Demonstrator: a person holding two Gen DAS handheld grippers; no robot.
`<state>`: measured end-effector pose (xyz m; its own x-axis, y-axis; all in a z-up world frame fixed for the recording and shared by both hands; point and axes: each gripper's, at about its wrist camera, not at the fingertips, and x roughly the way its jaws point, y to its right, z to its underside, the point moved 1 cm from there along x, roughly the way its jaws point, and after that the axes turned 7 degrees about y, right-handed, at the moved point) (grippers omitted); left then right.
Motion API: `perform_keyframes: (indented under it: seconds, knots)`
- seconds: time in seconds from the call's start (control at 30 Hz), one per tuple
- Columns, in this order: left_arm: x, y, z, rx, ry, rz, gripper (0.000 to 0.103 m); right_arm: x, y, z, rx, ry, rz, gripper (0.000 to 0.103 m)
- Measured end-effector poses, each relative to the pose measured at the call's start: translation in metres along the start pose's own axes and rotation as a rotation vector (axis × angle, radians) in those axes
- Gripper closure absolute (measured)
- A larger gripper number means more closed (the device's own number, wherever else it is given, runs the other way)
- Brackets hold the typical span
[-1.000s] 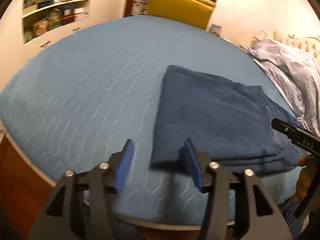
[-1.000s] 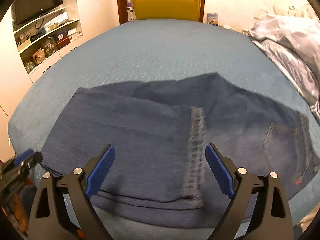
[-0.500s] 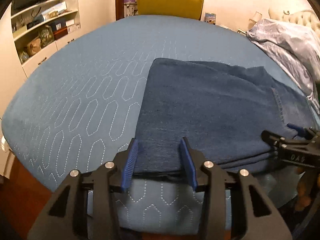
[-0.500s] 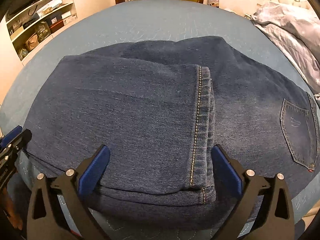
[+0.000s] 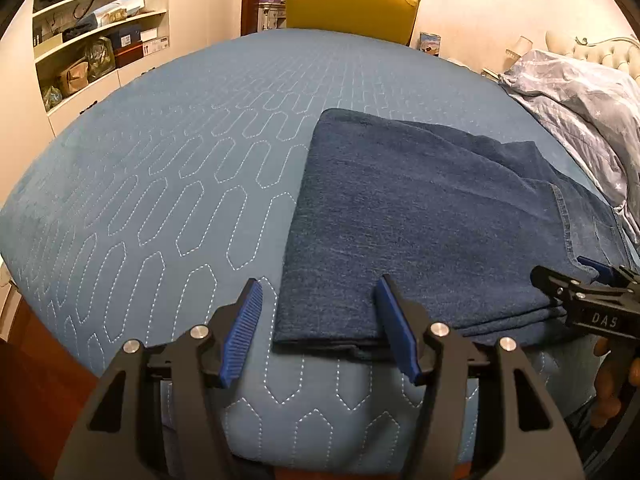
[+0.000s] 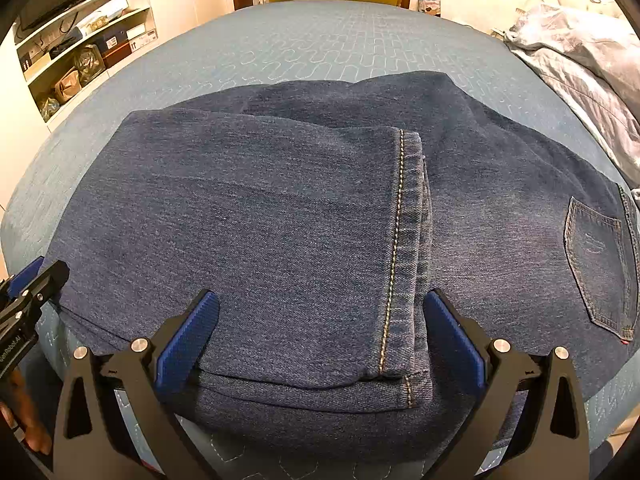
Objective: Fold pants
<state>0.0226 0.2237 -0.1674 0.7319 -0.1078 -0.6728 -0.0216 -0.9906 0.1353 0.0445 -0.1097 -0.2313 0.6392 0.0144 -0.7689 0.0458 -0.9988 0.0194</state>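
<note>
While folded once, with the leg hems laid over the thigh, jeans (image 6: pixel 280 220) lie flat near the front edge of the bed (image 5: pixel 160 200). Hem (image 6: pixel 400 248) stitched in tan, running across the middle of the stack; back pocket (image 6: pixel 596 272) off at the right end.

Right gripper (image 6: pixel 320 336) spread wide at the near edge, straddling the hem, blue pads clear of the denim — holding nothing. Left gripper (image 5: pixel 320 328) likewise released, parted around the stack's left near corner, one pad over bare quilt.

Likely next: a second fold, left end carried over toward the pocket. To do it well — slide the lower fingers under all layers, not just the top one; pinch both corners level; lift and travel together so the fold line stays square; set down with edges matched.

Further out: yellow chair (image 5: pixel 352 4) beyond the bed, shelves (image 5: pixel 92 48) on the left, rumpled duvet (image 5: pixel 580 112) on the right.
</note>
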Motion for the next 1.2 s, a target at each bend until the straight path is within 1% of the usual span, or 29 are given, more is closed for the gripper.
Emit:
perform_keyframes:
  seconds: [0.17,0.23,0.27,0.33,0.5,0.57,0.6,0.67,0.7,0.73,0.83,0.87,0.9,0.97,1.0,1.03,1.07,1.1,1.13,1.17,1.2]
  knots:
    - [0.001,-0.001,0.002,-0.002,0.009,0.005,0.042,-0.005,-0.001,-0.006,-0.018,-0.011,0.011,0.005]
    - [0.001,-0.001,0.002,-0.001,0.011,0.003,0.042,-0.011,0.000,-0.012,-0.020,0.014,0.039,0.005]
    - [0.002,-0.001,0.002,-0.001,0.013,0.003,0.042,-0.014,0.003,-0.017,-0.012,0.032,0.045,0.005]
    - [0.002,0.000,0.002,-0.002,0.015,0.003,0.042,-0.015,0.007,-0.025,0.007,0.042,0.043,0.005]
    - [0.003,0.000,0.002,-0.003,0.015,0.006,0.042,-0.008,0.020,-0.050,0.028,0.071,0.080,0.005]
    - [0.003,0.000,0.000,-0.006,0.008,0.008,0.042,0.002,0.026,-0.058,0.029,0.062,0.114,0.006]
    - [0.002,0.000,-0.001,-0.002,0.003,0.007,0.042,0.009,0.030,-0.059,0.030,0.043,0.132,0.006]
    - [-0.005,0.005,-0.010,0.044,0.005,-0.020,0.042,0.027,0.037,-0.055,0.044,-0.021,0.145,0.008]
    - [-0.009,0.007,-0.014,0.051,0.020,-0.023,0.042,0.032,0.040,-0.053,0.053,-0.038,0.128,0.008]
    - [-0.014,0.009,-0.022,0.053,0.038,-0.008,0.043,0.033,0.043,-0.051,0.063,-0.031,0.112,0.008]
    - [-0.017,0.021,-0.048,0.091,0.070,0.043,0.045,0.034,0.040,-0.049,0.042,-0.024,0.122,0.008]
    - [-0.013,0.029,-0.061,0.124,0.080,0.050,0.049,0.034,0.039,-0.048,0.041,-0.024,0.124,0.008]
    - [-0.009,0.034,-0.071,0.141,0.081,0.059,0.051,0.035,0.040,-0.048,0.043,-0.026,0.121,0.008]
    - [0.008,0.048,-0.092,0.186,0.058,0.086,0.051,0.036,0.040,-0.047,0.044,-0.028,0.114,0.008]
    - [0.017,0.054,-0.099,0.210,0.042,0.095,0.053,0.037,0.040,-0.048,0.041,-0.027,0.112,0.008]
    - [0.028,0.059,-0.105,0.233,0.029,0.101,0.058,0.038,0.041,-0.048,0.037,-0.027,0.111,0.008]
    - [0.039,0.063,-0.110,0.245,0.011,0.106,0.060,0.039,0.041,-0.048,0.037,-0.027,0.109,0.008]
    - [0.055,0.065,-0.115,0.243,-0.029,0.110,0.062,0.040,0.042,-0.048,0.038,-0.028,0.107,0.008]
    - [0.066,0.066,-0.118,0.239,-0.055,0.109,0.069,0.041,0.043,-0.048,0.039,-0.030,0.103,0.008]
    - [0.078,0.065,-0.120,0.230,-0.083,0.108,0.074,0.040,0.043,-0.049,0.040,-0.030,0.101,0.008]
    - [0.091,0.062,-0.122,0.219,-0.116,0.099,0.074,0.040,0.044,-0.049,0.041,-0.031,0.099,0.007]
